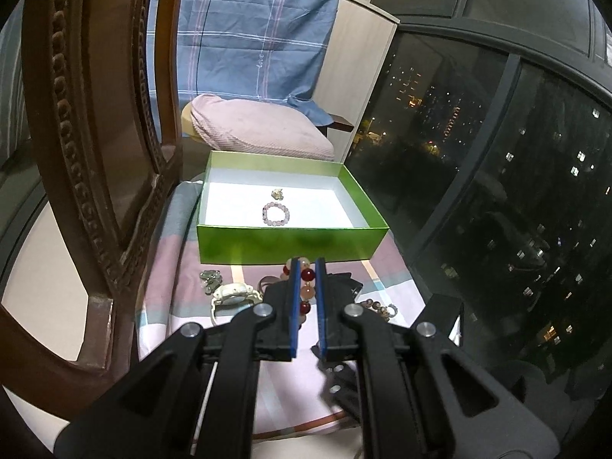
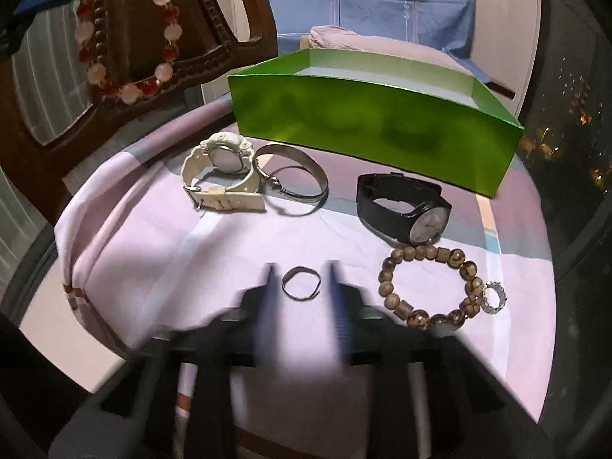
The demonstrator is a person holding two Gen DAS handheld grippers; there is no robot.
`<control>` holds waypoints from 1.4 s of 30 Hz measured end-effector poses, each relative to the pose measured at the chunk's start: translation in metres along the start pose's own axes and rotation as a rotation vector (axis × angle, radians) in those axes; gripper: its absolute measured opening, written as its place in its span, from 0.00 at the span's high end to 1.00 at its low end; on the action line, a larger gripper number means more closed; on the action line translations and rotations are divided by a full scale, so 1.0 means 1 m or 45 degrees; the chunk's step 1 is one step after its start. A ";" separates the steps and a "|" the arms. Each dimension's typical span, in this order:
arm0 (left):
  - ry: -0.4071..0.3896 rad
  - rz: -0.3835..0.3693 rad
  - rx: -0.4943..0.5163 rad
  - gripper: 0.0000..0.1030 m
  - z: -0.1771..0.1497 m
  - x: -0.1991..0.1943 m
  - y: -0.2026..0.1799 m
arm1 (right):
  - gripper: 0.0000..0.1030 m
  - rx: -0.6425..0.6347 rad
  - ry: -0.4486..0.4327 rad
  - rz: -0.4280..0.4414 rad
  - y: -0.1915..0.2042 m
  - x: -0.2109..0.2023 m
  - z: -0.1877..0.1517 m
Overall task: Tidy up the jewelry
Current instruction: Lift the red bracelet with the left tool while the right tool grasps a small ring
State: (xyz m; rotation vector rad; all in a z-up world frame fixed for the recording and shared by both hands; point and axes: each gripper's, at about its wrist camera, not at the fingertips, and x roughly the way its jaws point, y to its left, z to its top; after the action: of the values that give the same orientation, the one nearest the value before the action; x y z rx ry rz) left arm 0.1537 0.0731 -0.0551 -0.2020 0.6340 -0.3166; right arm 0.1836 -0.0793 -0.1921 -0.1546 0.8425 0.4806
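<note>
Night city lights fill the dark window on the right, and a chair seat covered in a pink, grey and blue checked cloth [image 2: 160, 252] serves as the work surface, with the carved wooden chair back [image 1: 76, 153] rising at its left edge.

High at the left of the right wrist view hangs a red and pale pink bead bracelet [image 2: 126, 34], lifted off the cloth; the left gripper [image 1: 307, 264] has its blue pads pinched tight on this bracelet's beads, just in front of the green box. Farther right on the cloth lies a white watch [image 2: 222, 168], touching a silver bangle [image 2: 294, 179] beside it. Behind them stands the open green box [image 2: 375, 122], which already holds a pale pink bead bracelet [image 1: 275, 213] and a small gold piece [image 1: 277, 193] on its white floor.

Near the front, a thin silver ring [image 2: 301, 284] lies flat between the fingers of the right gripper [image 2: 301, 275]. Its jaws stand a little wider than the ring, and blur hides whether the pads touch it. Right of the ring rests a black watch [image 2: 405, 206], close to the box front. Below that curls a brown wooden bead bracelet [image 2: 428, 283], with a small sparkling ring [image 2: 495, 297] touching its right side.
</note>
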 end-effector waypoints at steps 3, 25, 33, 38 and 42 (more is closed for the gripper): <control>0.006 0.004 0.003 0.93 0.000 0.001 -0.001 | 0.80 0.015 -0.009 0.009 -0.004 -0.006 0.000; -0.015 0.178 0.097 0.93 -0.033 -0.002 -0.032 | 0.80 0.102 -0.480 -0.128 -0.060 -0.172 0.001; 0.006 0.247 0.107 0.92 -0.039 0.011 -0.035 | 0.80 0.117 -0.492 -0.125 -0.066 -0.173 -0.001; 0.011 0.270 0.110 0.93 -0.040 0.013 -0.038 | 0.80 0.139 -0.494 -0.121 -0.071 -0.174 0.000; 0.008 0.264 0.108 0.92 -0.039 0.014 -0.039 | 0.80 0.139 -0.492 -0.119 -0.072 -0.173 0.000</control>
State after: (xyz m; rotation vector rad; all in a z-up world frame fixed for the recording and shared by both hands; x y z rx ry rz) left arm 0.1313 0.0286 -0.0827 -0.0535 0.6403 -0.1441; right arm 0.1192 -0.2025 -0.0667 0.0011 0.4786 0.3596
